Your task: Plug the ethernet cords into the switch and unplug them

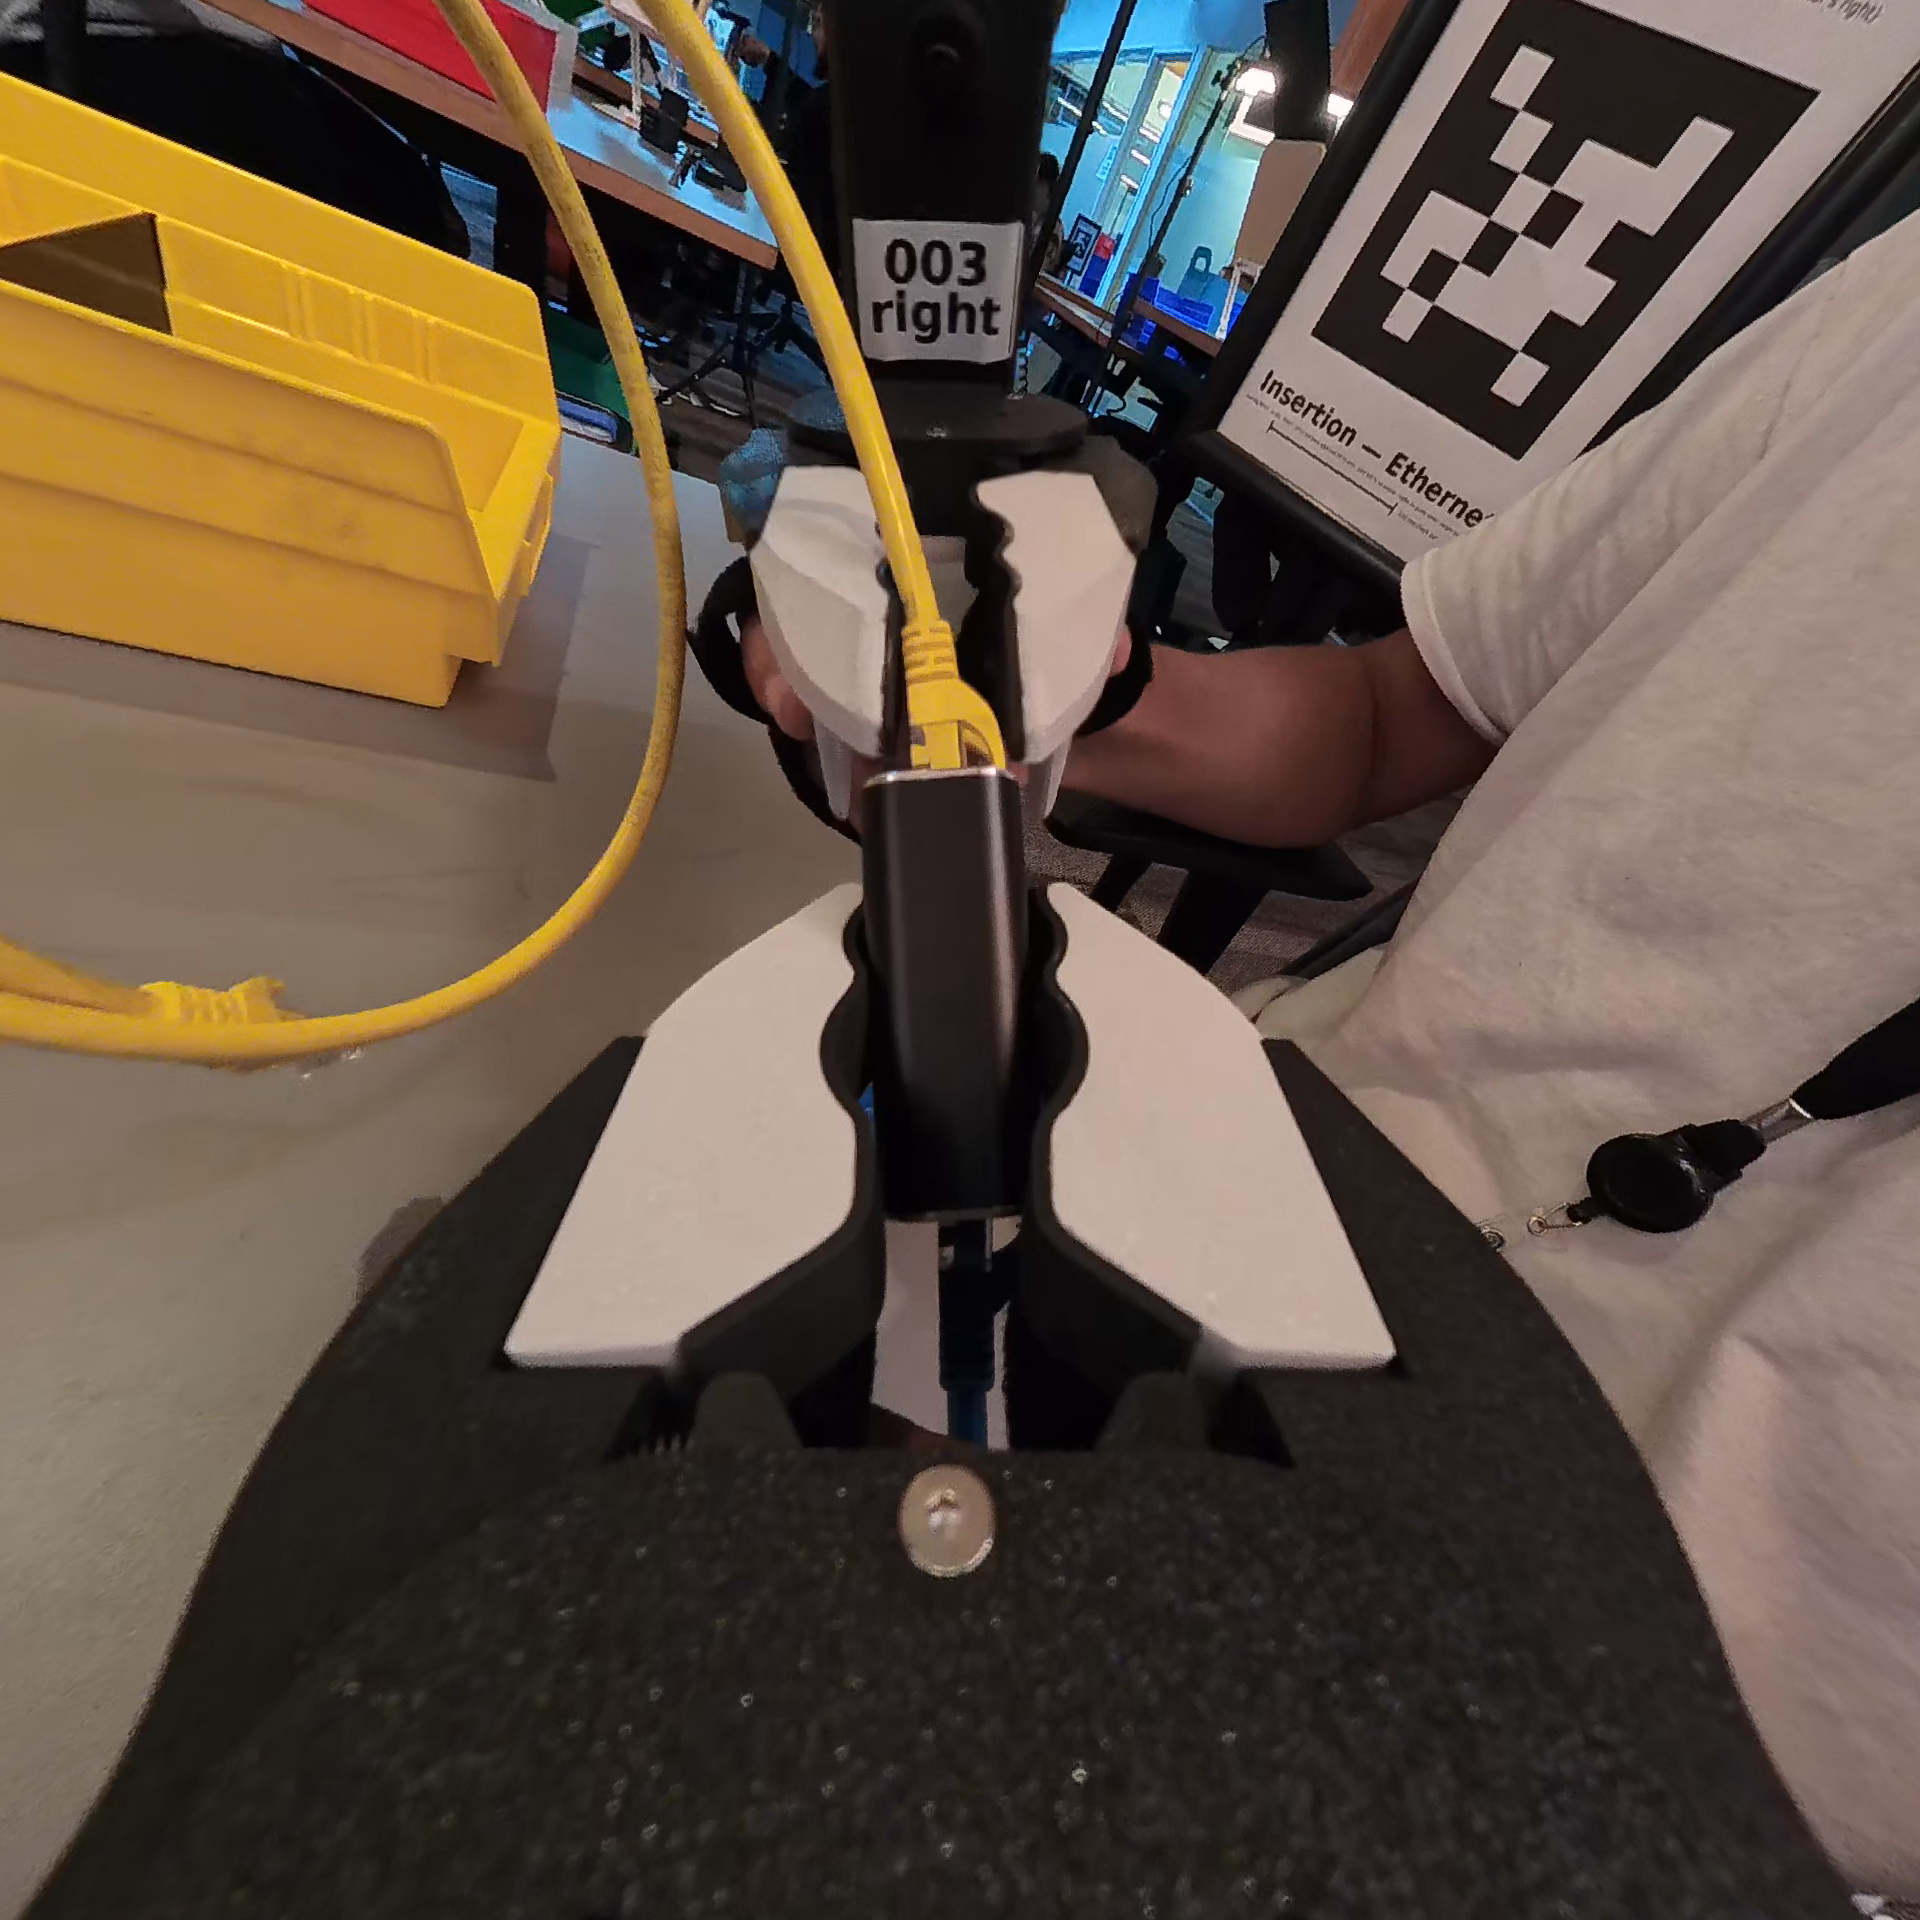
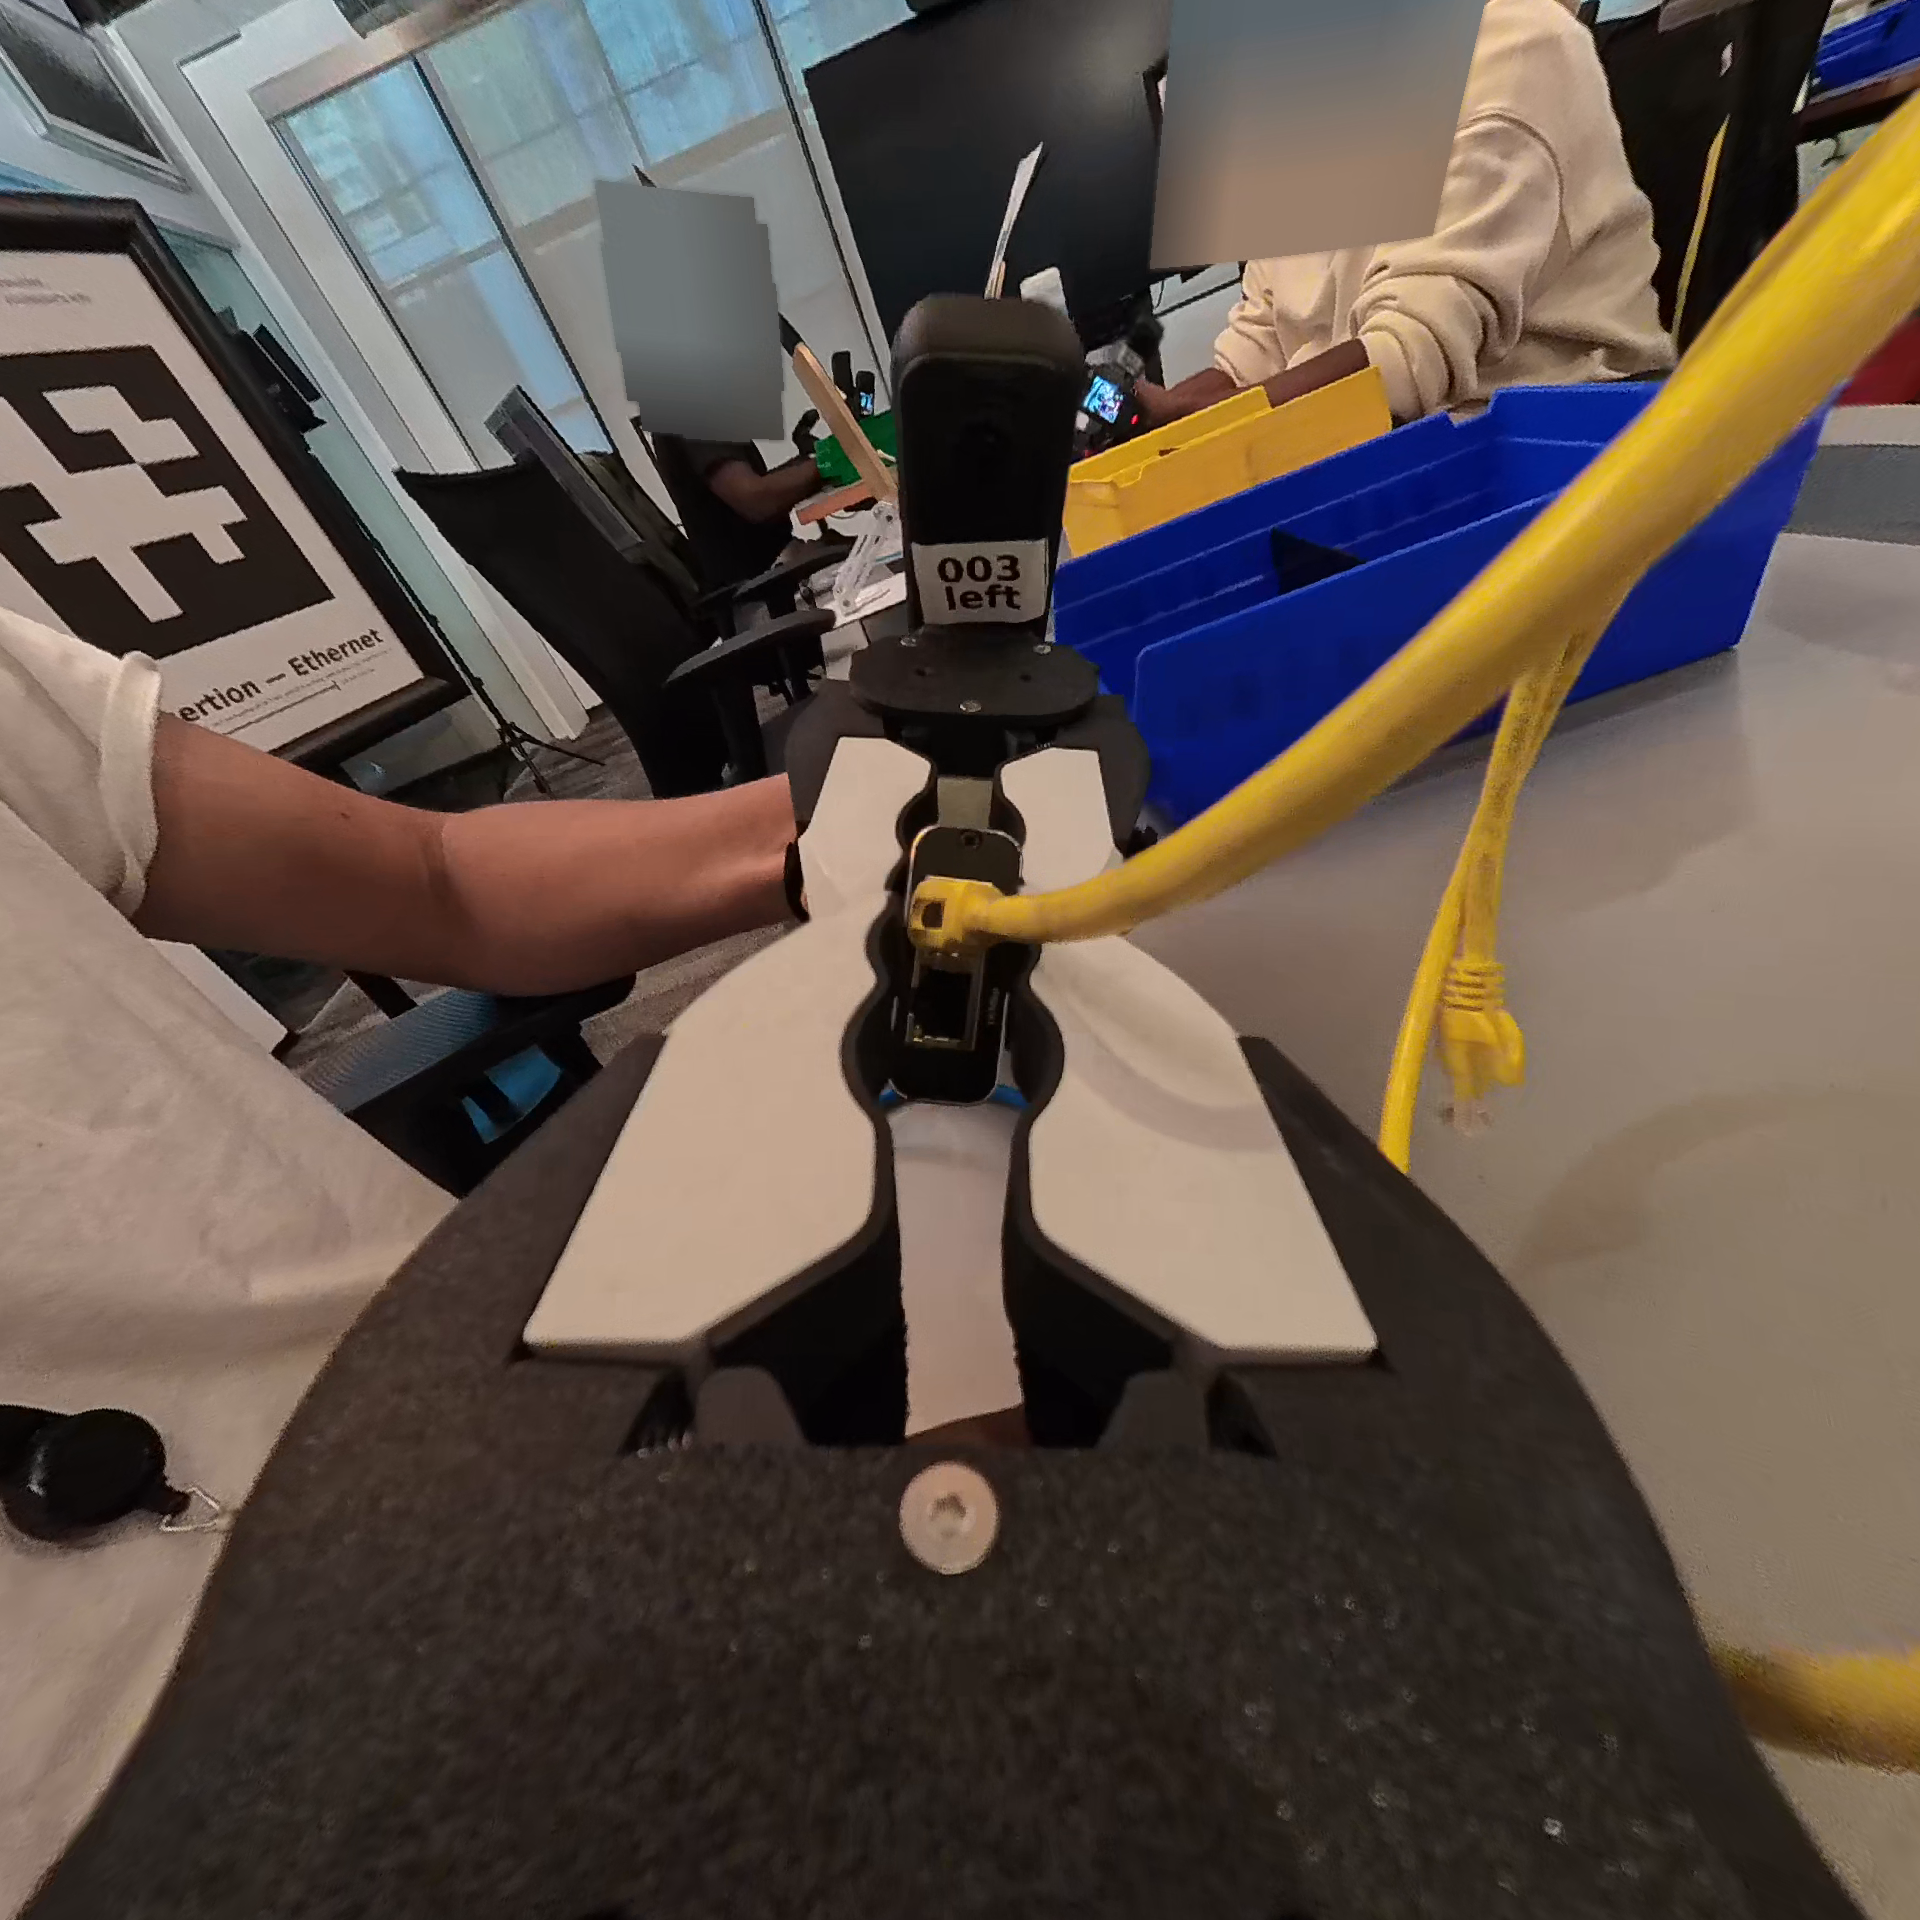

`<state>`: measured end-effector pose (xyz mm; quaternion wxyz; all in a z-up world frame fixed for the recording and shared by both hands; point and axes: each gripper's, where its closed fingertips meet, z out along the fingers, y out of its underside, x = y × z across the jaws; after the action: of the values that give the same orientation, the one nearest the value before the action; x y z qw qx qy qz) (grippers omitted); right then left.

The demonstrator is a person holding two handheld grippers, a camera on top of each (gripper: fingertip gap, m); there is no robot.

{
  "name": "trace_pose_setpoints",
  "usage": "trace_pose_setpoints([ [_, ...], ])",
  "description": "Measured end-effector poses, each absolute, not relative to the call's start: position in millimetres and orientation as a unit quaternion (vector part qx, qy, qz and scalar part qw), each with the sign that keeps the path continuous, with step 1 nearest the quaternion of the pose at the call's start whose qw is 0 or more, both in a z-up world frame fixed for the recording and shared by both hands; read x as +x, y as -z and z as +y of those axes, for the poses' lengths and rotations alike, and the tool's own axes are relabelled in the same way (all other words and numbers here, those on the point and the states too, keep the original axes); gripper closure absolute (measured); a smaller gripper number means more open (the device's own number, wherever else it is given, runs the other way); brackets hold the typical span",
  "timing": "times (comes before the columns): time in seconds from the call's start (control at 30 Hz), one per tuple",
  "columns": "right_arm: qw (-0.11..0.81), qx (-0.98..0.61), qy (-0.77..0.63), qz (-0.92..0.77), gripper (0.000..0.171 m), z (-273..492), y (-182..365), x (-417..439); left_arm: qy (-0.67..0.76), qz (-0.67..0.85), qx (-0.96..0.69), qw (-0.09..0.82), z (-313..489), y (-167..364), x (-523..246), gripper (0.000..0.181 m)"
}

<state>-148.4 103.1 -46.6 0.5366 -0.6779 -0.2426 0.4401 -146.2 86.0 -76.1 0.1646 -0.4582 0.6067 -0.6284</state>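
My left gripper is shut on a slim black switch and holds it above the table. A blue cord leaves the switch's near end. My right gripper faces it, its jaws closed on the yellow ethernet plug, which sits in the upper port of the switch's end face. The lower port is empty. In the left wrist view the right gripper pinches the same plug. The yellow cord arcs away to the right.
A loose yellow plug lies on the grey table; another cord end hangs at the right. A yellow bin and a blue bin stand on the table. A framed marker board and the operator's arm are close by. My two grippers' fingertips are within a few centimetres of each other.
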Motion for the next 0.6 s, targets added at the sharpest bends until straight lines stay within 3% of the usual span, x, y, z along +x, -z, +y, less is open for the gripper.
trace_pose_setpoints([
  [0.6, 0.52, -0.694, -0.427, -0.257, 0.153, 101, 53, -151, 0.623, 0.611, -0.462, 0.161, 84, 77, -145, 0.155],
])
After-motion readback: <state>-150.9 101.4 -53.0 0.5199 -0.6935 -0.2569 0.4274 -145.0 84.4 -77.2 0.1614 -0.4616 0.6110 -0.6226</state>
